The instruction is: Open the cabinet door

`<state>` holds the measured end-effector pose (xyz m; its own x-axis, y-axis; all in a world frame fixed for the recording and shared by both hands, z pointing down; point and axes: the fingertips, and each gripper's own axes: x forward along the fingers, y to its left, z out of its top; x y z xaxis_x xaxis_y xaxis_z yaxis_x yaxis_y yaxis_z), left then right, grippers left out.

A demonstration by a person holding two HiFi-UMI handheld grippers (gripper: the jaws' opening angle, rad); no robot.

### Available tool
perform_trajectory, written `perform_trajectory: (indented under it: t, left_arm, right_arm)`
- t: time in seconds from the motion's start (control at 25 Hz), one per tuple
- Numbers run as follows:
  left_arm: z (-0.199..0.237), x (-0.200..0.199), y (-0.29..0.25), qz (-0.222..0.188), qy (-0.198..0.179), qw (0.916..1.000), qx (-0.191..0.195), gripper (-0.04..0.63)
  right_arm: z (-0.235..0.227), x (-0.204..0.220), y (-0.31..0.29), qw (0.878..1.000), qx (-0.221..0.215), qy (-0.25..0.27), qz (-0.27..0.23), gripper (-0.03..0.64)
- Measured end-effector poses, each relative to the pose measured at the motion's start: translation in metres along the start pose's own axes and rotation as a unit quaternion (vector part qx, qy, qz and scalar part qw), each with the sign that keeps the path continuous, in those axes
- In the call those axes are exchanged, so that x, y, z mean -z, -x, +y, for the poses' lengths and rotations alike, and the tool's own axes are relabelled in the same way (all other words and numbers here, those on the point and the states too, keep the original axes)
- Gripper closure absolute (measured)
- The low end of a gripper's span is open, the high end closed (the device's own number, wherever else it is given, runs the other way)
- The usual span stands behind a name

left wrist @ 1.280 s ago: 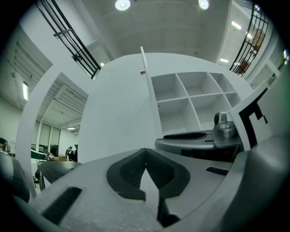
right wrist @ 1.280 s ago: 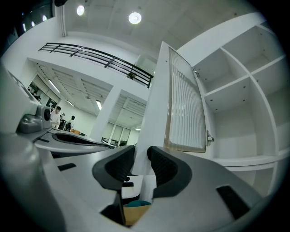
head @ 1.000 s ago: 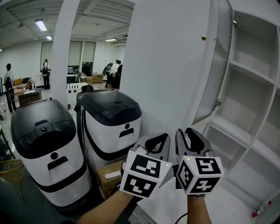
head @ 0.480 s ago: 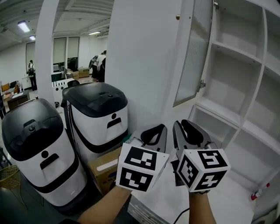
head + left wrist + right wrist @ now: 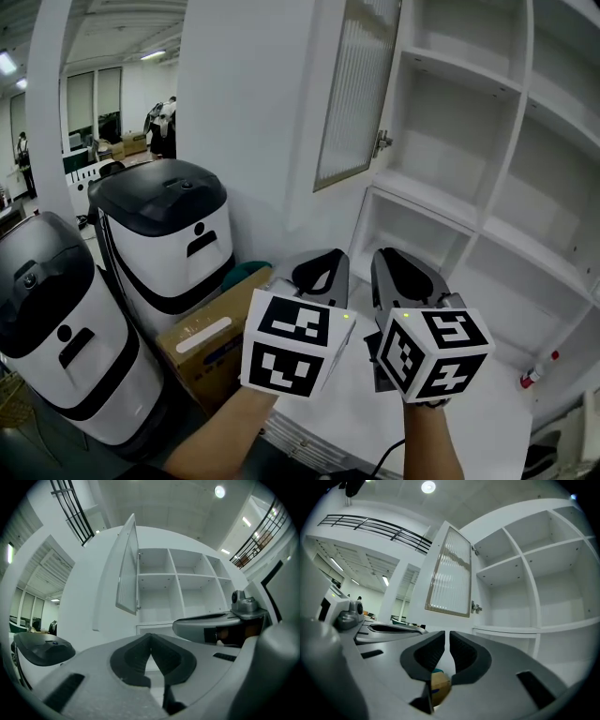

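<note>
On the head view I hold the left gripper and right gripper side by side, low before the cabinet, whose door stands swung wide open above them. The left gripper view shows its jaws pressed together, empty, with the door ahead. The right gripper view shows jaws that have just been closing, a thin slit left and nothing between them.

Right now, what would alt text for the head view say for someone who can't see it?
A cabinet door with ribbed glass stands open beside white shelves. Held side by side below it, the left gripper and right gripper touch nothing; the right one's jaws have just been closing, nothing between them. Two black-lidded white machines stand left.
</note>
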<state>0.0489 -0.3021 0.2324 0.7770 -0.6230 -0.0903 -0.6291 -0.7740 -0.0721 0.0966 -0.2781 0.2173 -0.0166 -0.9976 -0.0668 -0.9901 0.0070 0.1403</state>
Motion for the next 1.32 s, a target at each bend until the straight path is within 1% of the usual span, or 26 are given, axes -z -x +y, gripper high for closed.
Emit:
perform_trajectory:
  t: [0.28,0.52,0.84,1.32]
  left_arm:
    - [-0.03,0.002,-0.009,0.0,0.008,0.9993,0.036,0.583]
    - [-0.051,0.005,-0.011,0.006,0.007,0.9985,0.054,0.583]
    - [-0.062,0.001,-0.011,0.002,0.002,0.9982,0.059,0.583]
    - [-0.066,-0.003,-0.012,0.002,-0.006,0.9985,0.055,0.583]
  right_arm:
    - [-0.025,0.008,0.025,0.999,0.032,-0.002,0.011,0.589]
    - [-0.033,0.013,0.041,0.999,0.042,0.0,0.017,0.592]
    - [-0.039,0.011,0.051,0.999,0.044,0.008,0.016,0.592]
    - [-0.044,0.009,0.054,0.999,0.045,0.006,0.014,0.592]
